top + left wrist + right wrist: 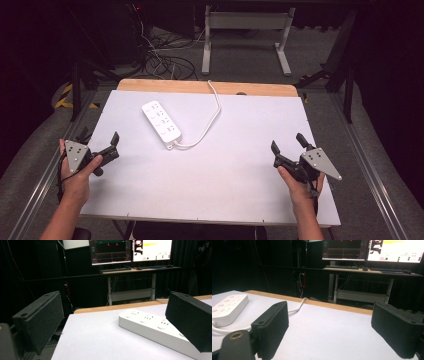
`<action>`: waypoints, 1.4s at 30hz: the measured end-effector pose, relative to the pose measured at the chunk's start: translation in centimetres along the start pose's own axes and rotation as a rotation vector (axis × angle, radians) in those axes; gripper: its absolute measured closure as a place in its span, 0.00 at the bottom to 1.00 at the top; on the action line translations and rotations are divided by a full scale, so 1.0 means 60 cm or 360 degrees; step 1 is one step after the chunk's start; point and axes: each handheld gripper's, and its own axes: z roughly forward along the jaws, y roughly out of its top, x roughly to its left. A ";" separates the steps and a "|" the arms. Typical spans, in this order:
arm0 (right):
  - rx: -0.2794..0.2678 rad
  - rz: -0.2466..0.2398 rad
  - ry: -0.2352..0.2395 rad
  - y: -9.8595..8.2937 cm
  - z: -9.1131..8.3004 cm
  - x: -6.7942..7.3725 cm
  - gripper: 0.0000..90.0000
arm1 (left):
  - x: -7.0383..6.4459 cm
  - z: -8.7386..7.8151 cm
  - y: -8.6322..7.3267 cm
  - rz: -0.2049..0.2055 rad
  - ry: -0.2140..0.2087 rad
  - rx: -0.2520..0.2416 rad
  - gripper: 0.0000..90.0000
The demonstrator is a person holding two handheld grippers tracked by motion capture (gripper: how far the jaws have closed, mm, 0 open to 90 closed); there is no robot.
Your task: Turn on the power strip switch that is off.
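Fingers wide on left gripper (pixel 101 144), right gripper (pixel 288 145); power strip (pixel 161 120) between, cable (pixel 212 119) trailing back.

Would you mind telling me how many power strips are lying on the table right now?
1. The white power strip lies on the table left of centre, toward the far edge, its cord looping off the back. Both grippers are apart from it.

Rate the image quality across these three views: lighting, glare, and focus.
High view: the white table is evenly lit, surroundings fall to near black, and the power strip is soft in detail. Left gripper view: the monitors are overexposed and the near tool pads blurred. Right gripper view: the screen glares white, and the pads are dark and soft.
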 end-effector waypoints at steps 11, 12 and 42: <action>0.0000 -0.0003 0.0003 0.000 0.000 0.000 0.17 | -0.006 0.004 0.002 0.0020 0.0044 -0.0063 0.03; -0.0001 -0.0007 0.0000 0.000 0.000 0.000 0.17 | -0.006 0.004 0.002 0.0020 0.0044 -0.0063 0.03; 0.0001 0.0003 -0.0014 0.000 -0.001 0.001 0.16 | -0.018 0.009 0.026 0.0043 0.0003 -0.0120 0.05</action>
